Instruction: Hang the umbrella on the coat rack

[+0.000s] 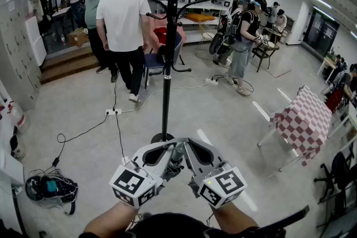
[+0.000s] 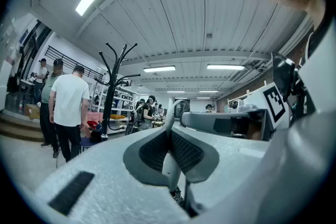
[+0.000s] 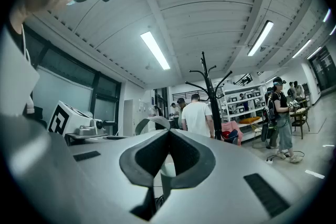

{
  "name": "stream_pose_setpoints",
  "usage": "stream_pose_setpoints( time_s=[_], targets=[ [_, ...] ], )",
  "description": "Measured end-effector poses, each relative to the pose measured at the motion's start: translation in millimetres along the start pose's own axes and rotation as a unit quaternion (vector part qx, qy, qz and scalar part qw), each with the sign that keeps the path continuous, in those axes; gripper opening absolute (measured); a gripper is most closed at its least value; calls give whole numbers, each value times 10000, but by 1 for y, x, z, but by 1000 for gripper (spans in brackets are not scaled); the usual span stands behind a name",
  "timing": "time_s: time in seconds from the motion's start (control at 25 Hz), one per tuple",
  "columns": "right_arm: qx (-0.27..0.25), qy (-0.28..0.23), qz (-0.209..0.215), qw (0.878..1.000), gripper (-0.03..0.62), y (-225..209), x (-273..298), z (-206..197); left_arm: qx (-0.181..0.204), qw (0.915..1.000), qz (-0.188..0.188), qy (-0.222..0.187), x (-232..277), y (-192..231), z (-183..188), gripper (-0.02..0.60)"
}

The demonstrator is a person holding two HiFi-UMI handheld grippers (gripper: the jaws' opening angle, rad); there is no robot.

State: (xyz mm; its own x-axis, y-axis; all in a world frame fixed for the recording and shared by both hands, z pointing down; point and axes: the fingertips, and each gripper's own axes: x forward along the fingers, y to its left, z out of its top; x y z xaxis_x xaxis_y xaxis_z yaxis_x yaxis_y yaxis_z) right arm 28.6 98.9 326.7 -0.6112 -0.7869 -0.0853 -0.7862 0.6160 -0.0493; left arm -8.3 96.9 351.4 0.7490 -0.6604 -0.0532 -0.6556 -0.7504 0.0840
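Black metal coat rack (image 1: 166, 64) w/ curved hooks stands upright on grey floor (image 1: 234, 114), just ahead of both claws, which sit side by side low in head view. Both left claw (image 2: 169, 132) & right claw (image 3: 168, 132) are clamped on pale grey curved umbrella handle (image 1: 177, 154), tips nearly meeting round it. Handle sits between the two claws, apart from rack, not yet on a hook; rest of umbrella can't be made out.
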Motion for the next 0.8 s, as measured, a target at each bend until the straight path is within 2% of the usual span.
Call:
stream_pose_setpoints(
  time_s=[0.8],
  targets=[
    [17,-13,-36,10000,8,27,6,-13,-86,9999,-102,-43,-27,11,-8,9]
  ],
)
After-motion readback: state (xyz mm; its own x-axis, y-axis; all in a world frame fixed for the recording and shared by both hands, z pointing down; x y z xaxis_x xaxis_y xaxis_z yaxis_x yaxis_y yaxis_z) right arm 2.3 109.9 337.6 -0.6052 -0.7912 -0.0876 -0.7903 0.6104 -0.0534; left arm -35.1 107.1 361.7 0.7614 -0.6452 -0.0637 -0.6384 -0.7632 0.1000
